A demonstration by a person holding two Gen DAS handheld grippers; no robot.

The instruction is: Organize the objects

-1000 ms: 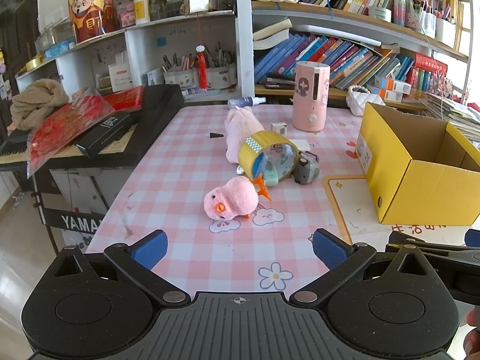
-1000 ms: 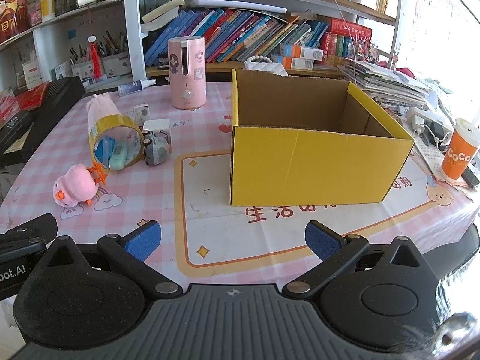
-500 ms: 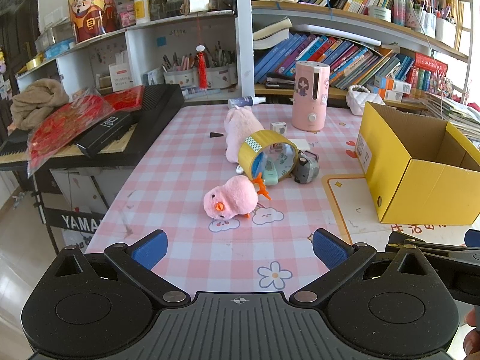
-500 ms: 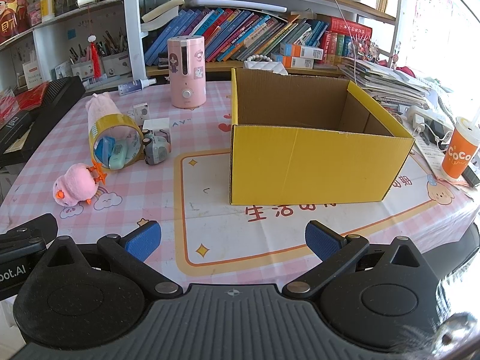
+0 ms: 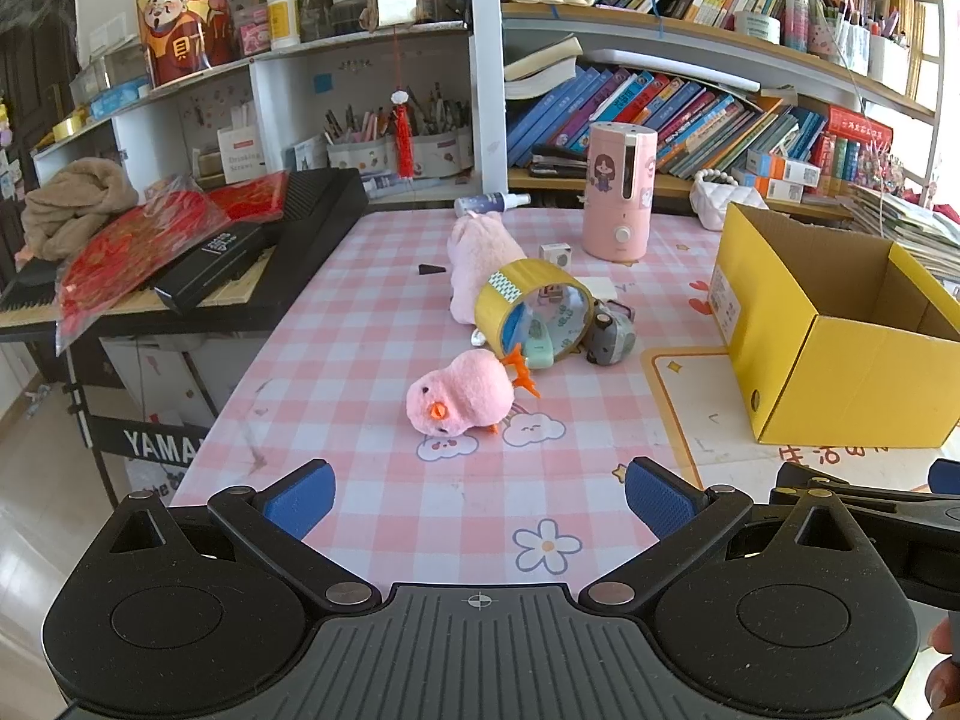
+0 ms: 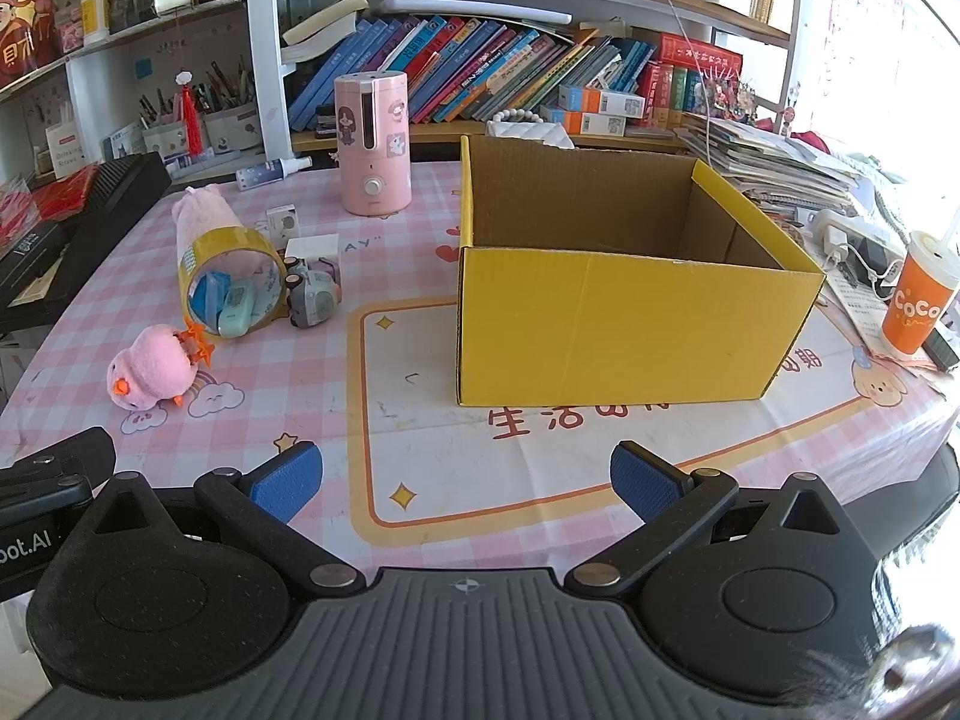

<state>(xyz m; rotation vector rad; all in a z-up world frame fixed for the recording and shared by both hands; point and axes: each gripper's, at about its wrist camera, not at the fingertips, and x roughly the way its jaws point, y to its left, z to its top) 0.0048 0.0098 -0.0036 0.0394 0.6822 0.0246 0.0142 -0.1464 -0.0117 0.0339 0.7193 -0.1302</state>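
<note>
Fingers of the left gripper (image 5: 477, 495) are spread wide with nothing between the blue pads, hovering low over the near edge of the surface (image 5: 372, 324). Well ahead of its left finger (image 5: 300, 495) and off to that side, a black keyboard (image 5: 282, 252) sits past the surface's edge. Ahead and between the two fingers, a pink chick (image 5: 459, 393) lies on its side. Just beyond it a yellow tape roll (image 5: 528, 315) lies tipped over, with a mint item (image 5: 537, 348) inside its ring and a pink plush (image 5: 480, 258) behind it. A grey toy (image 5: 609, 336) touches the roll on the side of the right finger. Further back stands a pink humidifier (image 5: 618, 192), upright. Ahead of the right finger and out to that side is an open yellow box (image 5: 840, 372).

The right gripper (image 6: 462, 480) also has its fingers wide apart and holds nothing. From its view the chick (image 6: 150, 375), roll (image 6: 231, 282) and toy (image 6: 312, 300) lie ahead and beyond the left finger (image 6: 285, 483); the box (image 6: 612, 324) stands ahead of the right finger (image 6: 648, 483), apart from the cluster, its inside showing bare cardboard. An orange cup (image 6: 918, 300) stands far out on the right finger's side, beyond the box
</note>
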